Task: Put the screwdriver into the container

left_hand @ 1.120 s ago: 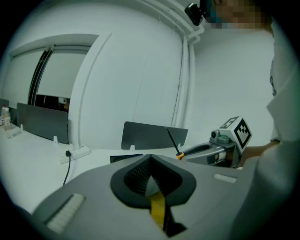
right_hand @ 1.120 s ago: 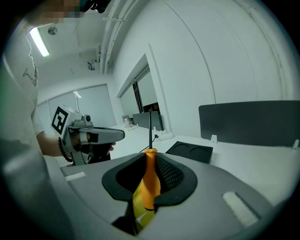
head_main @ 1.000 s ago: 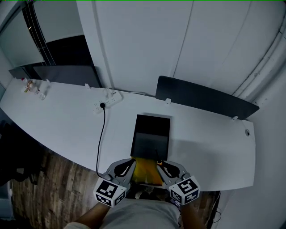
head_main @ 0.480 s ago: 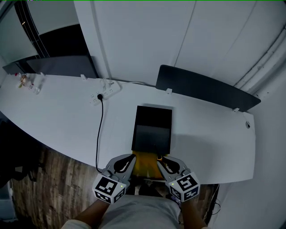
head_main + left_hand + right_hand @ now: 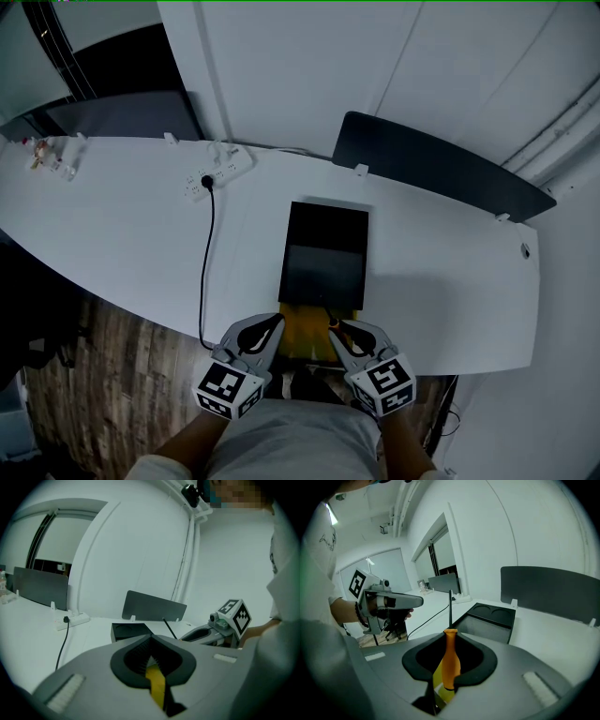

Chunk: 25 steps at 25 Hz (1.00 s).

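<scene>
The screwdriver has an orange handle and a thin black shaft. My right gripper is shut on the handle, and the shaft points up and forward toward the black container. In the head view the container lies open on the white table, just beyond both grippers. My right gripper hovers at the table's near edge with the screwdriver. My left gripper is beside it. In the left gripper view my left gripper shows a narrow gap with nothing in it.
A yellow mat lies at the table's front edge between the grippers. A white power strip with a black cable sits back left. A dark panel stands along the back edge. Small bottles are far left.
The head view has shifted a little. Both grippers stay at the near edge of the table, and the right one still holds the screwdriver.
</scene>
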Available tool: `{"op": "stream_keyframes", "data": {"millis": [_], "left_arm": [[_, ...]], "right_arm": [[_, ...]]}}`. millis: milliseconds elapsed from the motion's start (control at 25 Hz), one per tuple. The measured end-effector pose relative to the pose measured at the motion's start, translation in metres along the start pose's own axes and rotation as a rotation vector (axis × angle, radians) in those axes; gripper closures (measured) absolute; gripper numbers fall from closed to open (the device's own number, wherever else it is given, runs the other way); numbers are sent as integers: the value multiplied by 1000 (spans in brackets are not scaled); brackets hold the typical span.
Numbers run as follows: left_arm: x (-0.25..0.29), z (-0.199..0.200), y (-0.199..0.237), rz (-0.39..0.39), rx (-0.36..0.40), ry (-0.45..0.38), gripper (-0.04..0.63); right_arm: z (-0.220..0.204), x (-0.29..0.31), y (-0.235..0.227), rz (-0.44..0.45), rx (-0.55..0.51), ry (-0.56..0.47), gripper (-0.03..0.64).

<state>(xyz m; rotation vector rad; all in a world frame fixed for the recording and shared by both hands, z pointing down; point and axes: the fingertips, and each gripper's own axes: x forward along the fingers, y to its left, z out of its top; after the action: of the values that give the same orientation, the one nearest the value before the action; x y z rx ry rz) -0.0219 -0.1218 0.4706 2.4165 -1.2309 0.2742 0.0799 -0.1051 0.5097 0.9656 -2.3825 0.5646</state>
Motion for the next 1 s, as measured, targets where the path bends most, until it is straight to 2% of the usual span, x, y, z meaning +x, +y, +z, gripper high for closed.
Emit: {"op": "stream_keyframes", "data": {"millis": [360, 1000], "left_arm": [[2, -13, 7, -5, -11, 28, 594], [-6, -37, 25, 30, -48, 69, 594]], "right_arm": [[-24, 25, 9, 12, -76, 87, 532], [-75, 61, 11, 28, -168, 257, 532]]}}
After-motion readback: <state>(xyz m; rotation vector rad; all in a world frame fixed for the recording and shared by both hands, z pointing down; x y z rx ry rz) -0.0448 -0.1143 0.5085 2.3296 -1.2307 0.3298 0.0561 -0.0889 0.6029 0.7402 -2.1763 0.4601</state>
